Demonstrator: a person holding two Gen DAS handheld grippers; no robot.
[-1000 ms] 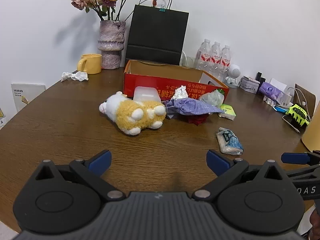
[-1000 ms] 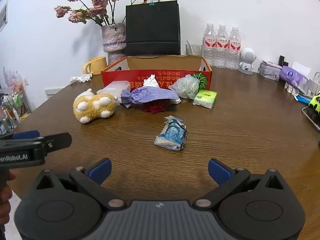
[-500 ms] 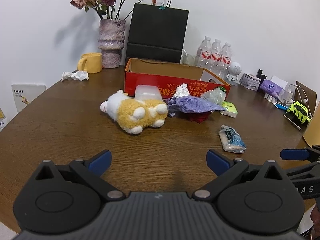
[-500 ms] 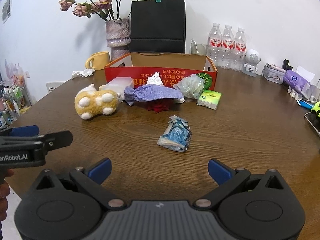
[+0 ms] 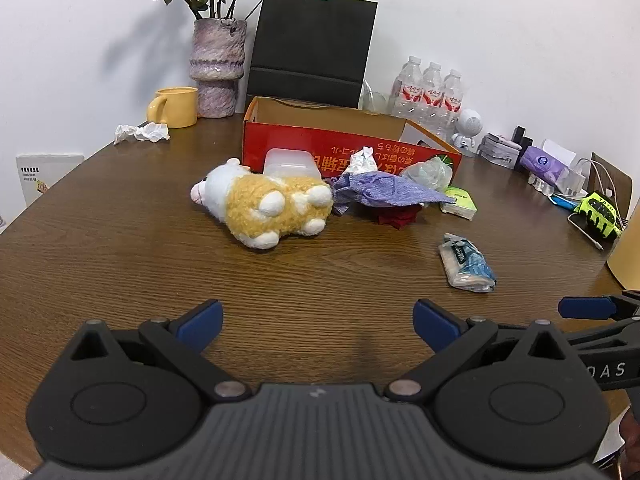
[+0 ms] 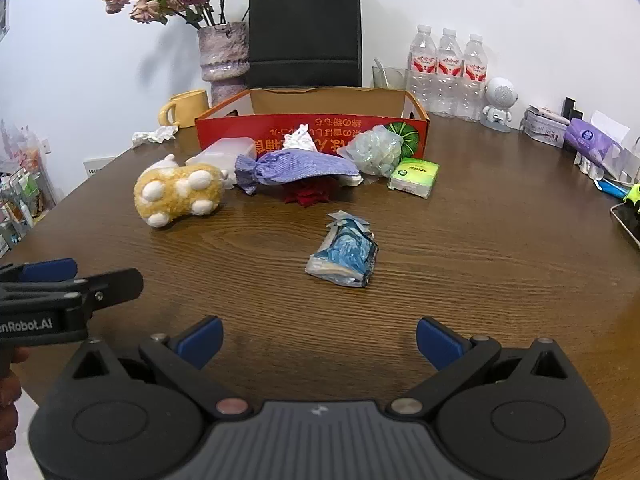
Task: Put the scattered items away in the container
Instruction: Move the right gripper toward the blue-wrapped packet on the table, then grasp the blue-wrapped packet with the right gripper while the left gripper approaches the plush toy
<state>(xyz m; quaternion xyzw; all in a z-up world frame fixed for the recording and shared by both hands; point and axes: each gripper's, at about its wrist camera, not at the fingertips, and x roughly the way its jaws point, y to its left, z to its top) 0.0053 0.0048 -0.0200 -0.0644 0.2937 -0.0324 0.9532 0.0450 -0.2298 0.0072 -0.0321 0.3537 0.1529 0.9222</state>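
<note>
Brown wooden table carries, left to right before the red cardboard box near its far edge, a plush toy, purple cloth and green tissue pack. Nearer lies a blue packet. Left gripper and right gripper gape empty.

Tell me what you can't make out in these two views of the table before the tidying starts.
- Floor of the red box: both views, hidden by its front wall.
- Dark red thing: both views, mostly covered by the purple cloth.
- Clear plastic tub: left view, lower part behind the plush toy.
- Print on the blue packet: too small to read.
- Left tongs and right tongs: bodies cut off below.
</note>
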